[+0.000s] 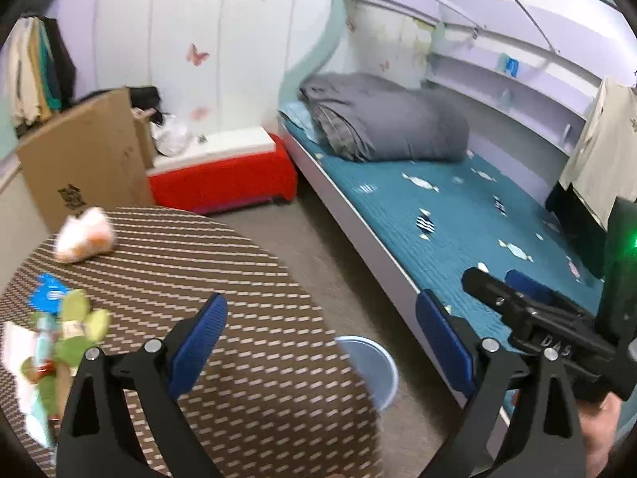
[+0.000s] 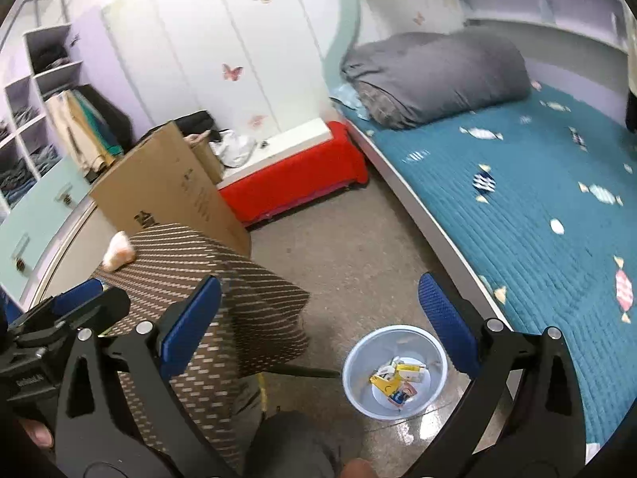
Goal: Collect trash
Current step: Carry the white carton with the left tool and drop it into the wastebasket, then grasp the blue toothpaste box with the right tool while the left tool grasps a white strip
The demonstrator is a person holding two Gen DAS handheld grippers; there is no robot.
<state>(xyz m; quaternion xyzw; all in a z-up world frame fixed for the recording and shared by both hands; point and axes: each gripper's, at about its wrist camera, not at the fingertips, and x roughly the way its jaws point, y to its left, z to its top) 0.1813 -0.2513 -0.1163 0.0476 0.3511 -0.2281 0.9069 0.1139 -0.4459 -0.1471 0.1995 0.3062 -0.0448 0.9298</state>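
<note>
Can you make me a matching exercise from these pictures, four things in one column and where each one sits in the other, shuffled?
Things:
1. bin
2. duvet
3. wrappers
4. carton

Places:
A. on the bed
B. on the floor by the bed
C. behind the table
D. on the table

Pairs: 1-B, 2-A, 3-D, 4-C
</note>
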